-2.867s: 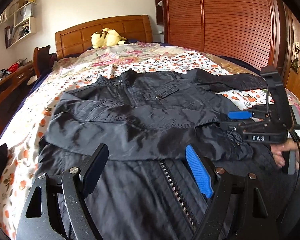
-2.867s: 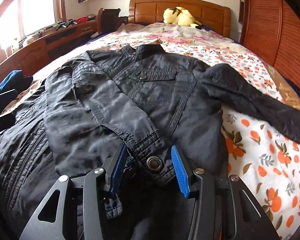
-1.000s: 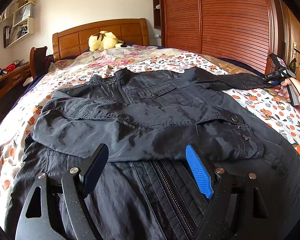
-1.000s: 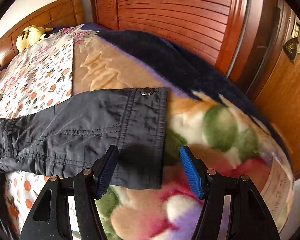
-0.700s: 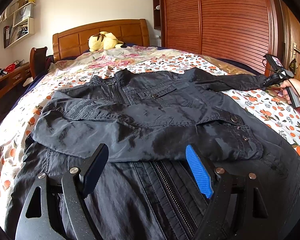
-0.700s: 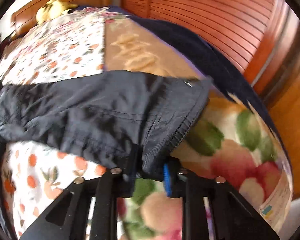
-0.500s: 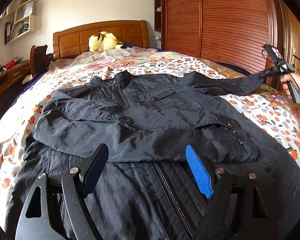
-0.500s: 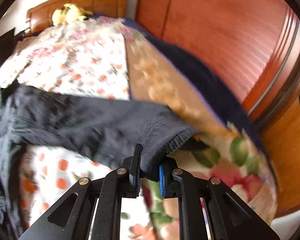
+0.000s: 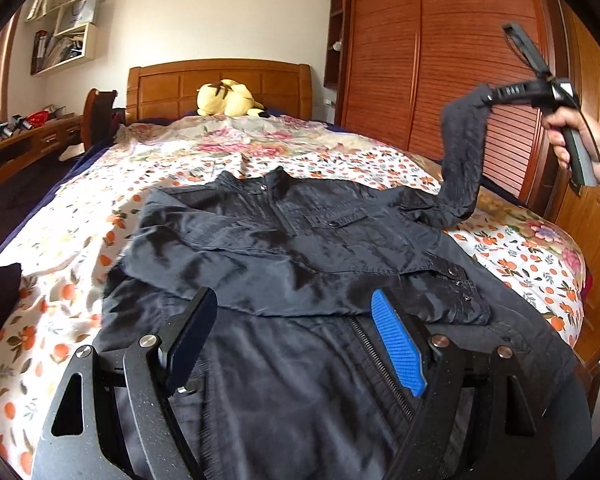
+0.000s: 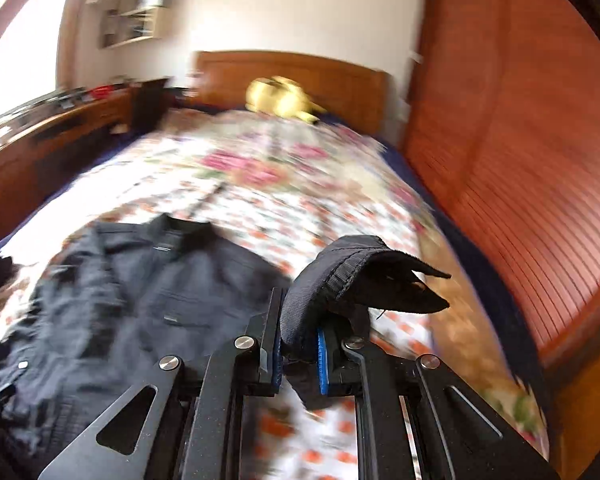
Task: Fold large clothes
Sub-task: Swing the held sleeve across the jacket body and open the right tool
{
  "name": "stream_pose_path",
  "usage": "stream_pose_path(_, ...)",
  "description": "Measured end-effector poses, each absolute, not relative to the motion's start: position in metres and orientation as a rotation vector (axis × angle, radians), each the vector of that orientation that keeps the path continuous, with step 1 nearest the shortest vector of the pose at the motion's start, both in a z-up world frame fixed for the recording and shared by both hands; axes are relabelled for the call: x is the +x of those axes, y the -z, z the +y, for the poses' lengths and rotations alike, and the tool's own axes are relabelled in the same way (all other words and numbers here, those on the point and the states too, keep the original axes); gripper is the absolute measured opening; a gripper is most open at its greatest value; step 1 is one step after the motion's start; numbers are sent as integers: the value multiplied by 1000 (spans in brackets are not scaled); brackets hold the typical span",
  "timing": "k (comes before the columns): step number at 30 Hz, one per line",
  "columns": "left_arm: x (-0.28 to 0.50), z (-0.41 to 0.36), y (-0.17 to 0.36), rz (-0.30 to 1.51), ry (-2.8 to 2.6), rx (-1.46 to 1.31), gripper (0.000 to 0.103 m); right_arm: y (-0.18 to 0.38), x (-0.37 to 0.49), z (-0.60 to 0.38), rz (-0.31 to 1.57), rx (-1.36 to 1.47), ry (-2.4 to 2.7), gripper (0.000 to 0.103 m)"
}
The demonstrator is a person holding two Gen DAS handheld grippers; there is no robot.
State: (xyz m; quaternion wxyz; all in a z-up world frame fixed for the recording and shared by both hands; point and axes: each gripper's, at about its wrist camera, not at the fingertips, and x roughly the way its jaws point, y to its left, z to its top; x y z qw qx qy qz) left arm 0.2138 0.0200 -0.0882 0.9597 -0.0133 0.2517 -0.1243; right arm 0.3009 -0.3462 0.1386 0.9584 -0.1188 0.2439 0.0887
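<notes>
**Right wrist camera catches jacket cuff pinched and raised above the bed**

Right wrist view, blurred, shows the right gripper (image 10: pixel 298 350) clamped on the ribbed cuff (image 10: pixel 340 276) of a dark jacket (image 10: pixel 140 292), the cloth bunched between the blue pads (image 10: pixel 322 360). From the left wrist view, the same sleeve (image 9: pixel 460 160) rises clear of the floral bedspread (image 9: pixel 260 152), hanging from the right gripper (image 9: pixel 490 98) held in a person's hand (image 9: pixel 568 132) near the slatted wardrobe doors (image 9: pixel 440 60). The jacket's body lies flat on the bed, its other sleeve folded across the chest. The left gripper (image 9: pixel 292 340) hovers over the jacket's lower front with its jaws spread wide, nothing between them. A yellow plush toy (image 9: pixel 228 100) sits by the wooden headboard (image 9: pixel 220 80); what looks like a desk (image 10: pixel 40 140) edges the frame, though blur leaves that unsure.
</notes>
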Motion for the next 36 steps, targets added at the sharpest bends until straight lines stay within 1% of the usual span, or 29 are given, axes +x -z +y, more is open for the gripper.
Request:
stream_pose_path(5,206,37,86,501,217,-42,80,-148,270,-290,437,-262,-320,13)
stream_pose_path(11,202,46,85,491,188,-41,80,-163,229,-255,366,-269,-457,13)
stream_pose_path(14,201,48,85,487,181,-35,80,-163,207,-254,362,-287,-511,13)
stream_pose_path(21,202,50,85,486,174,-32,80,-137,208,-273,452,-305,-539,13)
stream_pose_path(28,205,53,86,488,168,-33,80,-113,221,-262,553,-341,-545,13)
stream_pose_path(31,206,52,87,491,167,-32,80,-113,238,-241,581,-346,-552,13)
stream_pose_path(36,205,50,86,489,166,-24,80,-113,240,-232,617,-341,-581,13)
